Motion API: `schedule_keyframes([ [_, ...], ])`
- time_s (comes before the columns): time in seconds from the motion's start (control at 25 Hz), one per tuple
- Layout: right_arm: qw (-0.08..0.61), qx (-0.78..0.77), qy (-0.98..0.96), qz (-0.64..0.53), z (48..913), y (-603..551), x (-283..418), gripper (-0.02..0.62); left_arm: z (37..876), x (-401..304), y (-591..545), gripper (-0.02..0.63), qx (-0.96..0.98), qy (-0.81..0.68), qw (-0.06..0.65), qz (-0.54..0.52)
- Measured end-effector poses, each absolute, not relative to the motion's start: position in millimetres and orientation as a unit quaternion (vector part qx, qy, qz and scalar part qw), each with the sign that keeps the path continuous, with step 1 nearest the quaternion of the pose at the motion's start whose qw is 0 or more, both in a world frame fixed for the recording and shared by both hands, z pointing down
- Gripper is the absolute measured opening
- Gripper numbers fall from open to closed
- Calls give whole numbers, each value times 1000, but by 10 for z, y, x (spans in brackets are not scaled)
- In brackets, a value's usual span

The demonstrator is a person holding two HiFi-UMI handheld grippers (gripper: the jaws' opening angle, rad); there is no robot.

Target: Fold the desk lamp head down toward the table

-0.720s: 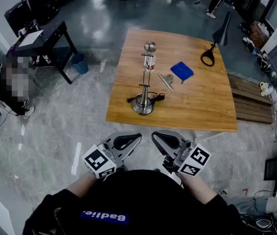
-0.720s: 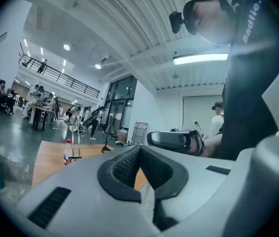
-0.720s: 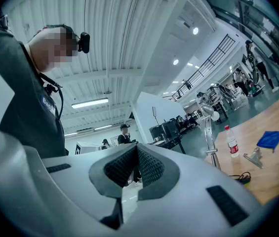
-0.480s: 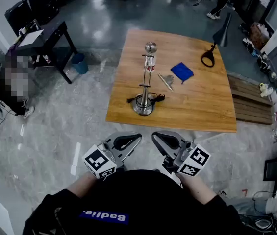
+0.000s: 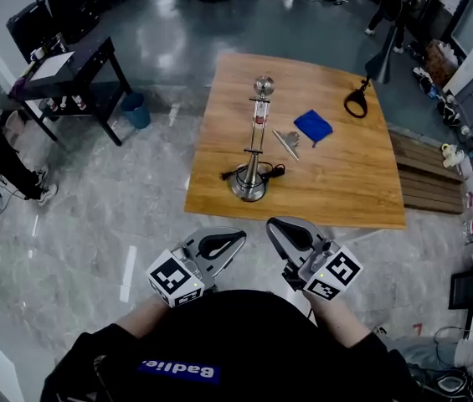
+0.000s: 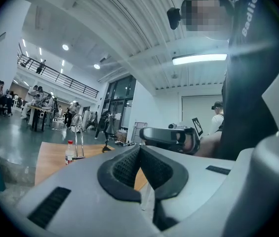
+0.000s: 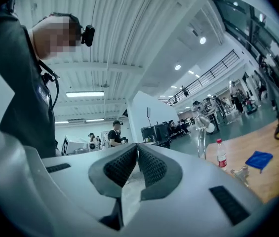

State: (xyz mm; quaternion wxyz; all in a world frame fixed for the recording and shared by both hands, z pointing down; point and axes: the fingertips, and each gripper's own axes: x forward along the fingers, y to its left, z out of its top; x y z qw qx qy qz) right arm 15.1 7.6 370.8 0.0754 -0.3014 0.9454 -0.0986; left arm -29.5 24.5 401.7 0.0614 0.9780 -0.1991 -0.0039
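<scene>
A silver desk lamp [image 5: 254,149] stands upright on the wooden table [image 5: 345,182], round base near the front left edge, shiny head [image 5: 263,85] at the top of its stem. The lamp also shows far off in the left gripper view [image 6: 78,135] and in the right gripper view [image 7: 201,130]. My left gripper [image 5: 241,235] and right gripper [image 5: 271,224] are held close to my body, short of the table's front edge. Both are shut with nothing between the jaws, which also shows in their own views: left gripper [image 6: 139,149], right gripper [image 7: 137,149].
A small bottle with a red cap [image 5: 259,117] stands right behind the lamp stem. A blue cloth [image 5: 313,126] and small metal parts [image 5: 286,140] lie mid-table. A black lamp [image 5: 372,72] stands at the far right corner. A dark side table [image 5: 77,61] and a blue bin [image 5: 136,107] stand at left.
The head view has shifted slightly, so the table and lamp sit a little further right and lower. Both grippers stay shut in front of my body.
</scene>
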Motion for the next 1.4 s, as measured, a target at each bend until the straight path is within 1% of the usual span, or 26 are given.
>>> schedule_keyframes([
  [0.2, 26, -339, 940, -27, 3631, -129, 5, 6, 4040, -551, 181, 9, 981, -183, 58, -7],
  [0.48, -10, -382, 924, 15, 3627, -472, -221, 6, 4191, -908, -23, 9, 983, -165, 77, -5],
  [0.64, 7, -396, 918, -9, 3622, -693, -152, 8, 4259, -928, -90, 9, 983, -158, 88, 0],
  [0.84, 23, -398, 916, -35, 3650, -1068, 109, 43, 4258, -796, -337, 9, 981, -172, 87, 2],
  [1.04, 43, -372, 925, -70, 3722, -1534, 413, 79, 4214, -548, -626, 9, 976, -201, 79, 12],
  [1.28, 74, -325, 931, -146, 3880, -2202, 724, 87, 4015, -101, -988, 9, 971, -227, 70, 0],
  [1.4, 77, -302, 933, -180, 3994, -2476, 773, 87, 4031, 67, -1074, 9, 969, -238, 71, 4],
])
